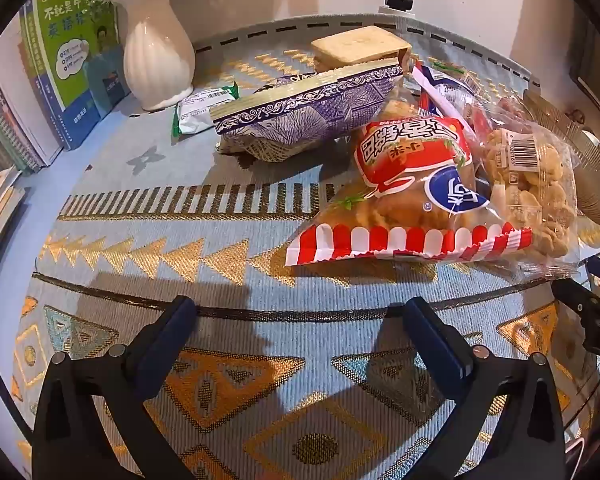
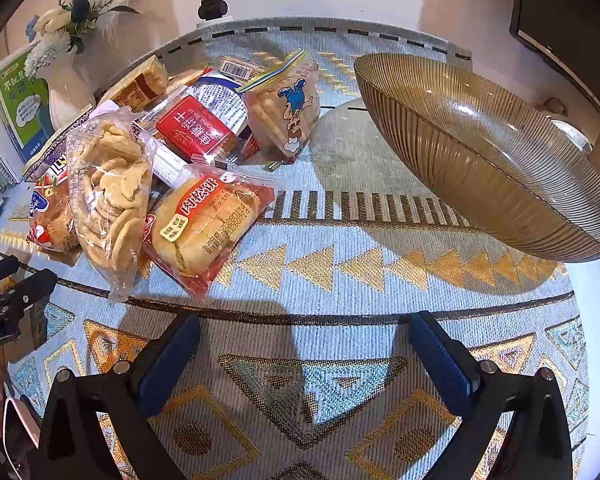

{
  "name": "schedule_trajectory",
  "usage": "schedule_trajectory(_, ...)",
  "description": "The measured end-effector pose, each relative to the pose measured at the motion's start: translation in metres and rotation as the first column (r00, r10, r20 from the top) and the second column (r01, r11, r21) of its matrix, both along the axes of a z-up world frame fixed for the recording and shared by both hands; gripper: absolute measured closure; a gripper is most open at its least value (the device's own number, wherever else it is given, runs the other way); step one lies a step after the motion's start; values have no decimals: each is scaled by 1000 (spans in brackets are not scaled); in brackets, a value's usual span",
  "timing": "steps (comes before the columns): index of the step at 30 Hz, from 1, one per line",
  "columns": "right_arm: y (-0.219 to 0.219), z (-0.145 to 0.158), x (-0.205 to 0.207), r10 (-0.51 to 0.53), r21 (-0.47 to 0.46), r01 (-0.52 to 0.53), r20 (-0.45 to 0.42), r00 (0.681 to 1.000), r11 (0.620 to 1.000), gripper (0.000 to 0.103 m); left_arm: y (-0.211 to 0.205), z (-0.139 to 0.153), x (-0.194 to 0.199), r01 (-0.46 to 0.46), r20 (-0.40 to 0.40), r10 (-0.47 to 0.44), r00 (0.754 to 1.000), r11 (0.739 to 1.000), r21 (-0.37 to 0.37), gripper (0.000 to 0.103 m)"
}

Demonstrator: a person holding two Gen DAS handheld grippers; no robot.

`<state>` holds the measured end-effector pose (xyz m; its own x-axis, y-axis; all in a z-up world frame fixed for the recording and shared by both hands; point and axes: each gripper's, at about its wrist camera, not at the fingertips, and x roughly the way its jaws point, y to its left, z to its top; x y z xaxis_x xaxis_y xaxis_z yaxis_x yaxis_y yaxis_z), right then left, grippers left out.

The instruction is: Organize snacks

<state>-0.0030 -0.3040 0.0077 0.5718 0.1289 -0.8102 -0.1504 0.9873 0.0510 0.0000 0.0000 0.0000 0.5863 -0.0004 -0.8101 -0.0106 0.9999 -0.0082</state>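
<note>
Both claws hang spread wide and empty over the patterned table (image 2: 340,220): left claw (image 1: 296,340), right claw (image 2: 304,352). Nothing looks sorted yet. The snack packets (image 2: 204,220) lie heaped ahead-left of the right claw, with the ribbed bowl (image 2: 500,168) ahead-right, seemingly empty. Beyond stand a vase (image 1: 156,60) and books (image 1: 72,64), clear of the path.

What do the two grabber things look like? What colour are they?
Both look the same. The left tool and the right tool each have two black plastic arms shaped like triangles, with round silver bolts. Each finger has a flat dark blue pad on its inner side. The left tool's black body carries small white lettering. No cables or sleeves show.
</note>
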Motion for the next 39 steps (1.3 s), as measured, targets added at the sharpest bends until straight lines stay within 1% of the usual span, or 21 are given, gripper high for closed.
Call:
schedule_trajectory(1,2,0,0,1,-34,-1,-1,1000,999,0,0,0,0,-2,0,2,1000,1000,0,0)
schedule_trajectory(2,1,0,0,1,-19,-1,-1,1000,1000,0,0,0,0,-3,-1,3,1000,1000,0,0)
schedule_trajectory(13,5,0,6,6,-22,-6,-2,1000,1000,0,-1,-1,5,-15,2,15,1000,1000,3,0)
schedule_trajectory(21,19,0,8,101,-15,-101,9,995,995,0,-1,-1,8,-19,4,19,1000,1000,3,0)
schedule_trajectory(25,24,0,5,126,-11,-126,15,992,992,0,-2,-1,8,-19,3,19,1000,1000,3,0)
schedule_trajectory(39,25,1,4,128,-11,-128,11,992,992,0,-1,0,9,-19,2,19,1000,1000,3,0)
